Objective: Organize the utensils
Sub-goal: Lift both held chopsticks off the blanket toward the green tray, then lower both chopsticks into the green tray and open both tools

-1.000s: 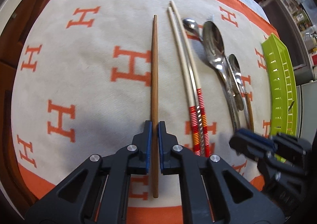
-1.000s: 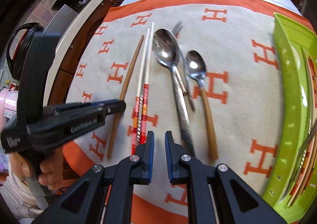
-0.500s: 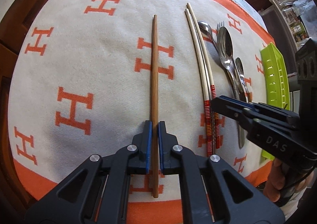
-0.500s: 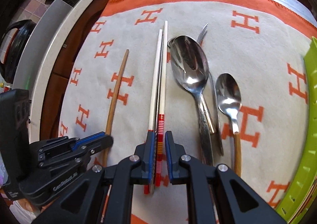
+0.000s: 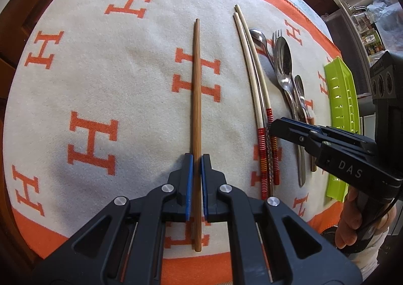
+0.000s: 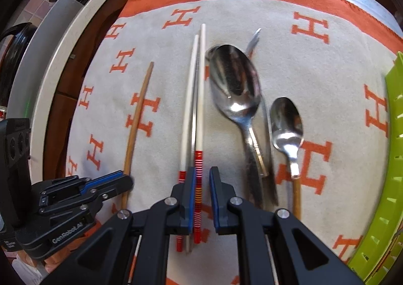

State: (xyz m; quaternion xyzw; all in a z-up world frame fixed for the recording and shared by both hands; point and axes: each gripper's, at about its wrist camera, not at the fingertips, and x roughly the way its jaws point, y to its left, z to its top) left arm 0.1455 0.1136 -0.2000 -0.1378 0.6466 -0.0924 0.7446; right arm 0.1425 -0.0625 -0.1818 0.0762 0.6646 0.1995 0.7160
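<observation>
My left gripper (image 5: 196, 163) is shut on a brown wooden chopstick (image 5: 196, 98) that lies lengthwise on the cream and orange cloth (image 5: 100, 71). My right gripper (image 6: 202, 175) is narrowly open astride the right one of two white chopsticks with red-striped handles (image 6: 199, 118); the left one (image 6: 187, 108) lies just outside its left finger. To the right lie a large steel spoon (image 6: 235, 83), a fork under it (image 6: 253, 40) and a small spoon with a wooden handle (image 6: 287, 123). The right gripper also shows in the left wrist view (image 5: 274, 127), the left gripper in the right wrist view (image 6: 126, 180).
A lime green slotted tray (image 6: 393, 159) stands at the cloth's right edge, also in the left wrist view (image 5: 342, 113). The table's rim (image 6: 50, 88) runs along the left. Shelves with jars (image 5: 365, 20) are at the far right.
My right gripper has moved left and down over the striped chopsticks and its jaws have opened a little wider around the right one. My left gripper stays shut on the brown chopstick.
</observation>
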